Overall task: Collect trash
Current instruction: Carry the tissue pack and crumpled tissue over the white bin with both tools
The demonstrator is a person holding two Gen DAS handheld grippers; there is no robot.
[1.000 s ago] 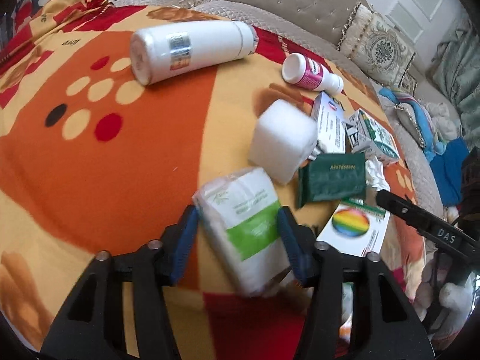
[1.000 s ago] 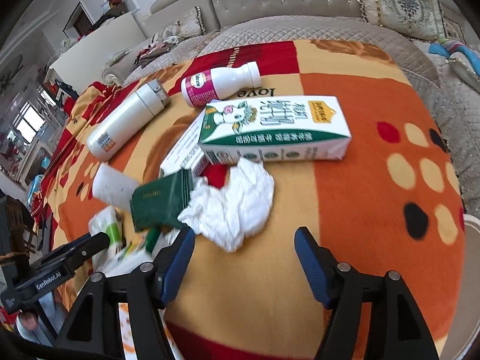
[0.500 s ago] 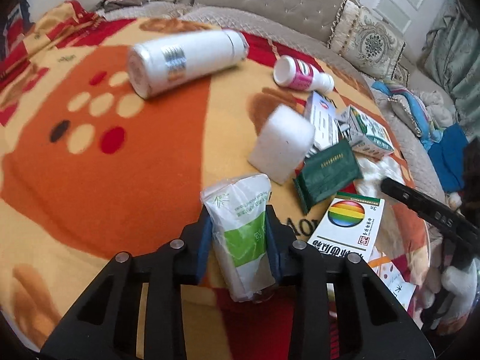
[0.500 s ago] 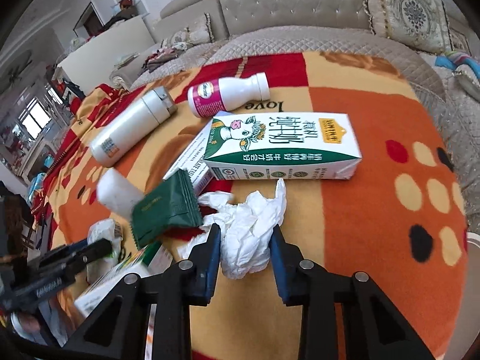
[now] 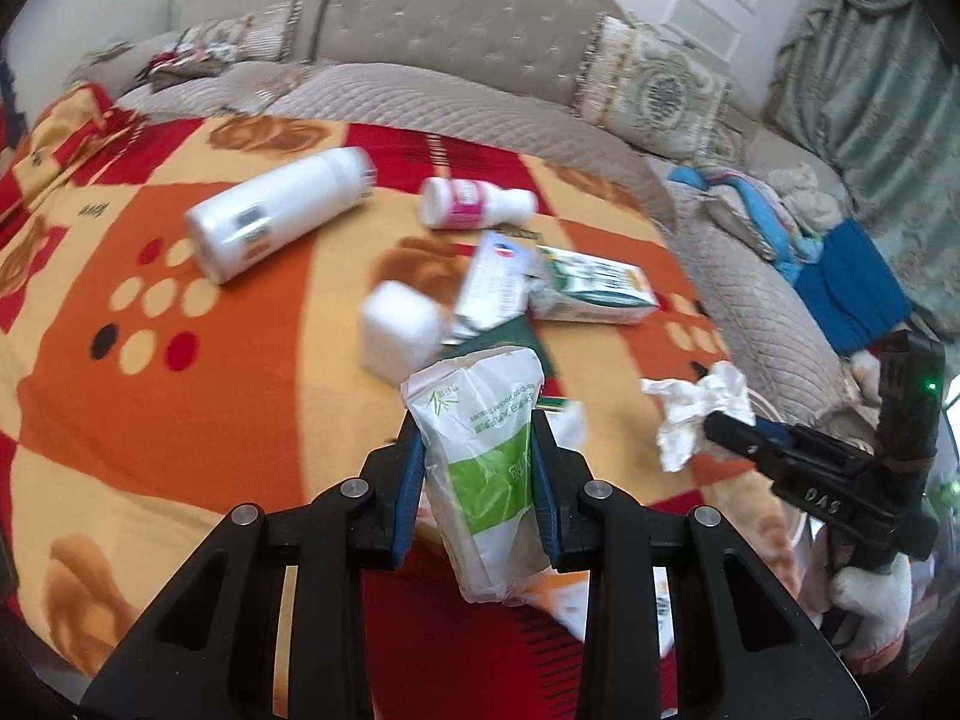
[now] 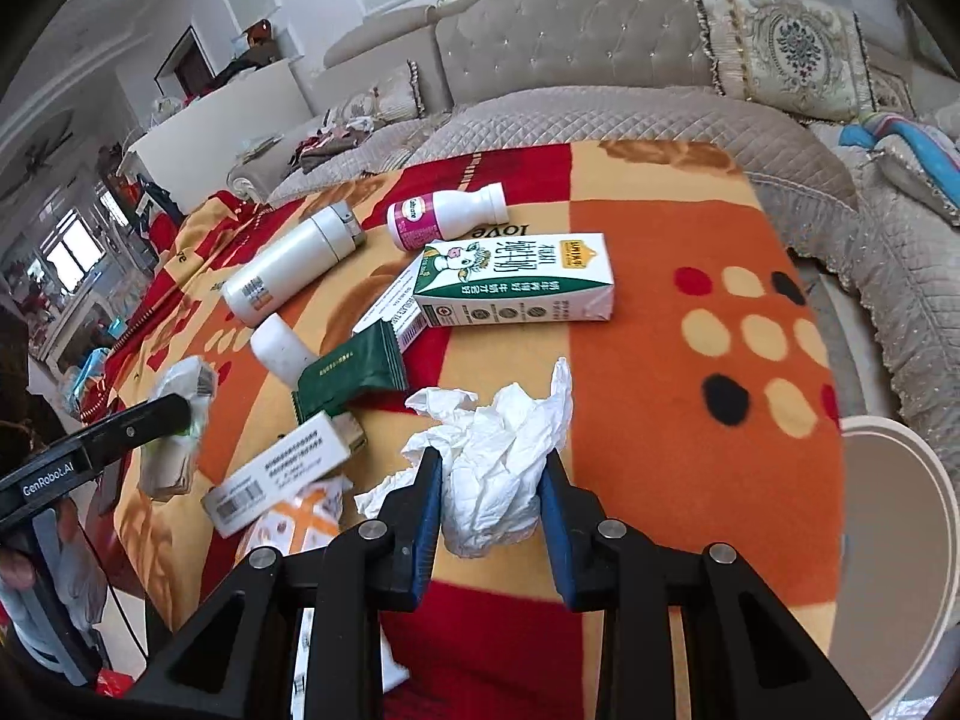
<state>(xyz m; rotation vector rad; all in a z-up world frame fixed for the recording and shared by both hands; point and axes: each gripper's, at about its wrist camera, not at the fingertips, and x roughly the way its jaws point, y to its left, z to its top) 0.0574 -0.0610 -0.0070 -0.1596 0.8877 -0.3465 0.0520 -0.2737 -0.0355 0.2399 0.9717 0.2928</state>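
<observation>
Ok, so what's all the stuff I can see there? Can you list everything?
blanket: one, orange, red and cream, spread under everything
white flask: one, lying at the far left
small bottle: one, white with pink label, beside the flask
milk carton: one, green and white, lying mid-blanket
green packet: one, dark green, in front of the carton
white box: one, barcode label, near edge
sofa: one, grey, behind the blanket
tissue pack: one, white and green, between the left fingers
crumpled tissue: one, white, between the right fingers
left gripper: black, blue pads, shut on the pack
right gripper: same colours, shut on the tissue
</observation>
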